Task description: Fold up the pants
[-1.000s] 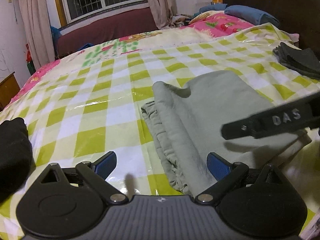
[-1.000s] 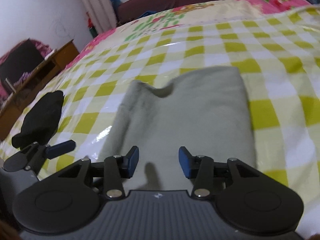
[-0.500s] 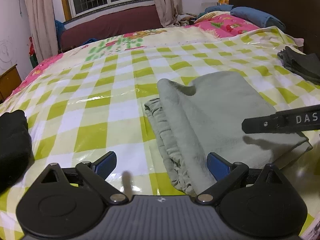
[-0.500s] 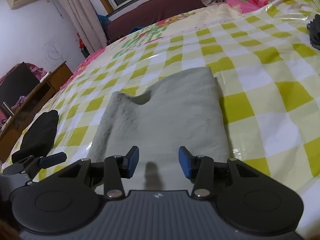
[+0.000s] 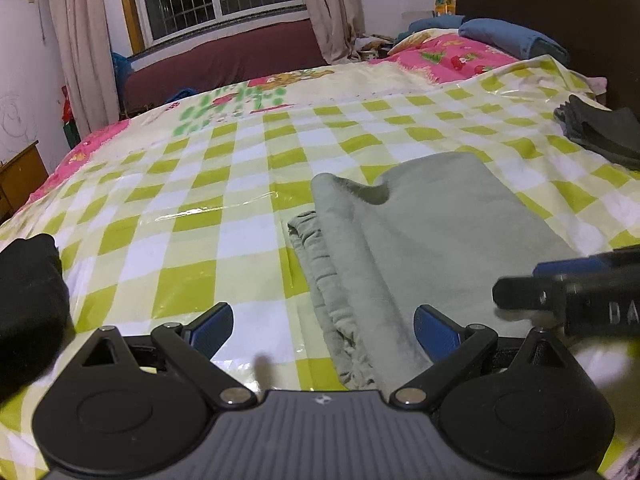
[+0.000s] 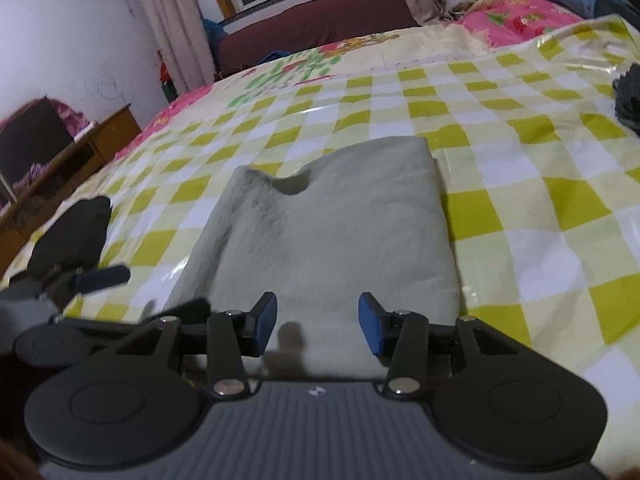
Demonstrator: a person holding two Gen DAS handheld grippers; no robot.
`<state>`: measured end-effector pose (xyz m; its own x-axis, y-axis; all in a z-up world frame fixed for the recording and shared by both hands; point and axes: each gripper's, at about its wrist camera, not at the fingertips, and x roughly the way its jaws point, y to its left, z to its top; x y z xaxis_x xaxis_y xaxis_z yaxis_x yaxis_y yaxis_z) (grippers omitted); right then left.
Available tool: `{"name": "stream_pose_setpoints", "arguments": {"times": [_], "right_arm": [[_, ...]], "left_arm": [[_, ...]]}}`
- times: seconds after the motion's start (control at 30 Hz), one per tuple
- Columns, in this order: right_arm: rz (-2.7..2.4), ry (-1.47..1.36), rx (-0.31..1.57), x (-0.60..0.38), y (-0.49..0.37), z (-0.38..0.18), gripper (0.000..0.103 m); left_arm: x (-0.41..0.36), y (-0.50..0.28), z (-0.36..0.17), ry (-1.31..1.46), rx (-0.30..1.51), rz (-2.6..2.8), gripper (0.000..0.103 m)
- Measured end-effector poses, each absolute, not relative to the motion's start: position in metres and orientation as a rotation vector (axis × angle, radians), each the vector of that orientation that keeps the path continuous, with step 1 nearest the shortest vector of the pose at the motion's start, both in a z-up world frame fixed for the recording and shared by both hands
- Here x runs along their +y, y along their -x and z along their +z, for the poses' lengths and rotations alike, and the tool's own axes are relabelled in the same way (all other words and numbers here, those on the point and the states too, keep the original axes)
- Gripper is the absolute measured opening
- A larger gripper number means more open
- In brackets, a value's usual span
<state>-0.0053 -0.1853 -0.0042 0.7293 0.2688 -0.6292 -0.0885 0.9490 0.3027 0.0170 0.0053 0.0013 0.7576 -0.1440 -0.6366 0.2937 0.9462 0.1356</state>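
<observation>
The grey-green pants [image 5: 420, 232] lie folded in a flat rectangle on the green-checked plastic sheet [image 5: 180, 216]; the gathered waistband shows along their left edge. They also show in the right wrist view [image 6: 332, 232]. My left gripper [image 5: 323, 328] is open and empty, above the near left edge of the pants. My right gripper [image 6: 317, 322] is open and empty, above the near edge of the pants. It shows at the right in the left wrist view [image 5: 568, 300], and the left gripper shows at the left in the right wrist view [image 6: 80, 280].
A black garment [image 5: 28, 300] lies at the left on the sheet. A dark grey folded pile [image 5: 600, 132] sits at the far right. Pink bedding and blue pillows [image 5: 512, 36] lie at the headboard. A wooden cabinet [image 6: 60, 160] stands left of the bed.
Both grippers have drawn back and risen from the pants, which lie unchanged. The right gripper has shifted right and lower in the left wrist view.
</observation>
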Motion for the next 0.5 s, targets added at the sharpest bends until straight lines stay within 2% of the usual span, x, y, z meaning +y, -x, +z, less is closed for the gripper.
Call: {"name": "stream_pose_setpoints", "arguments": {"times": [0.07, 0.5], "right_arm": [[0.198, -0.240, 0.725, -0.182, 0.012, -0.001, 0.053], [0.167, -0.215, 0.725, -0.180, 0.022, 0.004, 0.053]], "left_arm": [[0.006, -0.016, 0.003, -0.204, 0.685, -0.239, 0.103], [0.005, -0.005, 0.012, -0.184, 0.687, -0.210, 0.103]]}}
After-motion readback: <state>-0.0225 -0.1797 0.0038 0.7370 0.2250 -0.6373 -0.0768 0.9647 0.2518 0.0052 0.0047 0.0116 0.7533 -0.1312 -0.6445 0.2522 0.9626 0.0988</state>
